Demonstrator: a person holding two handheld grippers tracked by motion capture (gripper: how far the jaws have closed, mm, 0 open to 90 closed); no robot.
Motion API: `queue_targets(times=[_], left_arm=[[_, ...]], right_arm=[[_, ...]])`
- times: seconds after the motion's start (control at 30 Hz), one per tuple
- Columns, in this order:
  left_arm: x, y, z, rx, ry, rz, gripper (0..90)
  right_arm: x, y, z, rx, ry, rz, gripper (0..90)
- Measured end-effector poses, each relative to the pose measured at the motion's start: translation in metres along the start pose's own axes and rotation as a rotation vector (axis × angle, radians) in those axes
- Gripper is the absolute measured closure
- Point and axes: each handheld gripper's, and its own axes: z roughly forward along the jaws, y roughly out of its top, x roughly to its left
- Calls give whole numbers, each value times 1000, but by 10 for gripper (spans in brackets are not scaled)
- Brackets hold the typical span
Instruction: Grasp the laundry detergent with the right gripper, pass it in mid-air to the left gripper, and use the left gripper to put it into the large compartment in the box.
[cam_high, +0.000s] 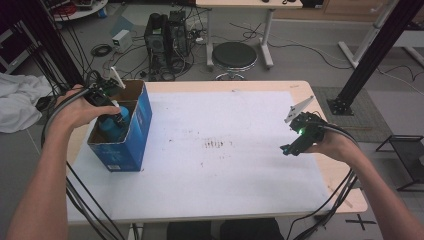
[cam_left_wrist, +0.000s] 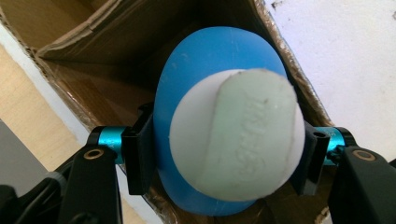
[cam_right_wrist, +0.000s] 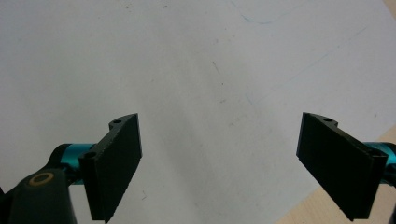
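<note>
item 1, nearest: left gripper (cam_left_wrist: 224, 158), at the table's left edge, reaching down into the box. jaws closed against both sides of a blue bottle (cam_left_wrist: 187, 88), end-on to the camera, its white cap (cam_left_wrist: 236, 135) topped with a pale green embossed face. grip sits just behind the cap.

item 2: right gripper (cam_right_wrist: 219, 158), held over the right part of the table by the right hand (cam_high: 336, 145). jaws spread wide, nothing between them, bare white sheet (cam_right_wrist: 187, 60) below. a green light shows on its body in the high view.

item 3: blue cardboard box (cam_high: 136, 131), open-topped, brown inside, standing on the sheet's left side. a cardboard partition splits it in two compartments; the bottle is in the nearer one. the farther one looks empty, though part is hidden.

item 4: wooden table (cam_high: 320, 95), white sheet marked with faint brown stains mid-way.

item 5, beyond: black round stool (cam_high: 234, 55), computer tower (cam_high: 165, 37), loose cables on the floor.

step, judged: bottle either being lifted from or lowered into the box; which, cannot tell. the next move calls for a straight vertical path, clear of the partition and box walls.
</note>
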Motion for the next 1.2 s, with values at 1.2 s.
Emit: queue_targets(times=[1.2], left_arm=[[5,3,12,111,15,90,370]], right_arm=[[2,-1,7,2,-1,5,133]])
